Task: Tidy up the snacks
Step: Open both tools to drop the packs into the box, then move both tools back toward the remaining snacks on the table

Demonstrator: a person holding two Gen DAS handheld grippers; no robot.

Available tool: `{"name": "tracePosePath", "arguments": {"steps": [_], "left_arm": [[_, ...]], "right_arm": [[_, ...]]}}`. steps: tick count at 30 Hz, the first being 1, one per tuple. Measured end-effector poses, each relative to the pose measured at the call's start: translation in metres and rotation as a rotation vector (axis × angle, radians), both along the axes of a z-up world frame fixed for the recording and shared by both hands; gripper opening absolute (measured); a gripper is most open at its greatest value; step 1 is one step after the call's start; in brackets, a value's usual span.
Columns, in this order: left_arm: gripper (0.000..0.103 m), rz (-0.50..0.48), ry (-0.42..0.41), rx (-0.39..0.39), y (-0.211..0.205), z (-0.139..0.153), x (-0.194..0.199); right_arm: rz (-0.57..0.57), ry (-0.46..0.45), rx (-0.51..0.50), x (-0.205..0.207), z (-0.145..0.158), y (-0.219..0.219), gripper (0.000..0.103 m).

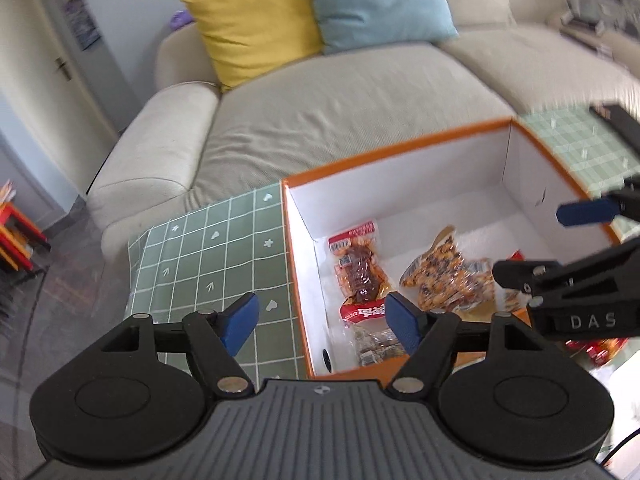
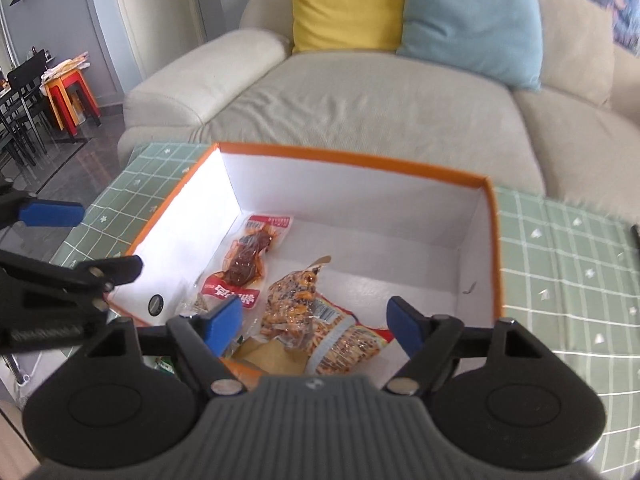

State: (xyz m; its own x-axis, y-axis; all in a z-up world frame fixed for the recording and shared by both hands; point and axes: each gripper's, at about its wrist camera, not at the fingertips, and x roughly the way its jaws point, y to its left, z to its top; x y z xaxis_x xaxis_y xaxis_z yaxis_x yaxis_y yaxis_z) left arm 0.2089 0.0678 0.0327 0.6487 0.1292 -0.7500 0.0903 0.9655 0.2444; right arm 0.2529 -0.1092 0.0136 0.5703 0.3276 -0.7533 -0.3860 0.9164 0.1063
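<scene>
1. The snacks lie on the white floor of an orange-rimmed box (image 2: 352, 160): a red-labelled packet of dark meat (image 2: 246, 256) towards the left wall, and just beside it on the right a clear bag of speckled orange-brown crackers (image 2: 304, 308), which touches more packets nearer the camera.

2. The right gripper (image 2: 314, 326) hangs above the near end of the box with its blue pads spread wide. The cracker bag shows between and beyond the pads, but neither pad presses on it; nothing is held.

3. The left gripper (image 1: 322, 322) is also spread wide and empty. It straddles the box's left wall: one blue pad over the green checked cloth (image 1: 208, 252), the other over the box interior, just in front of the meat packet (image 1: 360, 268).

4. The left wrist view shows the right gripper entering from the right edge, and a dark flat object (image 1: 616, 120) on the cloth beyond the box.

5. The right wrist view shows the left gripper at the left edge, plus chairs and a red-and-orange stool (image 2: 70, 96) far left.

6. Behind the table stands a beige sofa (image 2: 360, 108) with a yellow cushion (image 2: 344, 4) and a light blue cushion (image 2: 472, 20).
</scene>
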Motion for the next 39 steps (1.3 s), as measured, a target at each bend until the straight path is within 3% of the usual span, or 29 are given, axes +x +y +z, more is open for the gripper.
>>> {"name": "tracePosePath", "arguments": {"steps": [7,12,18,21,26,32,39], "left_arm": [[0.086,0.058,-0.078,-0.092,0.009,0.010,-0.046],[0.087,0.054,-0.123,-0.169,0.012,-0.002,-0.079],[0.087,0.072,-0.112,-0.225,0.015,-0.028,-0.115],[0.087,0.093,-0.066,-0.265,0.023,-0.045,-0.127],[0.087,0.110,0.011,-0.249,0.032,-0.071,-0.148],[0.087,0.195,0.053,-0.333,0.044,-0.091,-0.167],[0.087,0.221,0.050,-0.401,0.040,-0.108,-0.169]], "right_arm": [[0.023,-0.119,0.011,-0.055,0.013,-0.010,0.079],[0.021,-0.200,0.019,-0.094,0.012,-0.017,0.079],[0.009,-0.253,0.027,-0.139,-0.004,-0.026,0.079],[-0.003,-0.279,0.013,-0.159,-0.017,-0.031,0.079],[-0.028,-0.260,-0.006,-0.181,-0.040,-0.040,0.079],[-0.027,-0.215,-0.024,-0.205,-0.067,-0.044,0.079],[0.074,-0.203,-0.074,-0.221,-0.091,-0.026,0.079]]}}
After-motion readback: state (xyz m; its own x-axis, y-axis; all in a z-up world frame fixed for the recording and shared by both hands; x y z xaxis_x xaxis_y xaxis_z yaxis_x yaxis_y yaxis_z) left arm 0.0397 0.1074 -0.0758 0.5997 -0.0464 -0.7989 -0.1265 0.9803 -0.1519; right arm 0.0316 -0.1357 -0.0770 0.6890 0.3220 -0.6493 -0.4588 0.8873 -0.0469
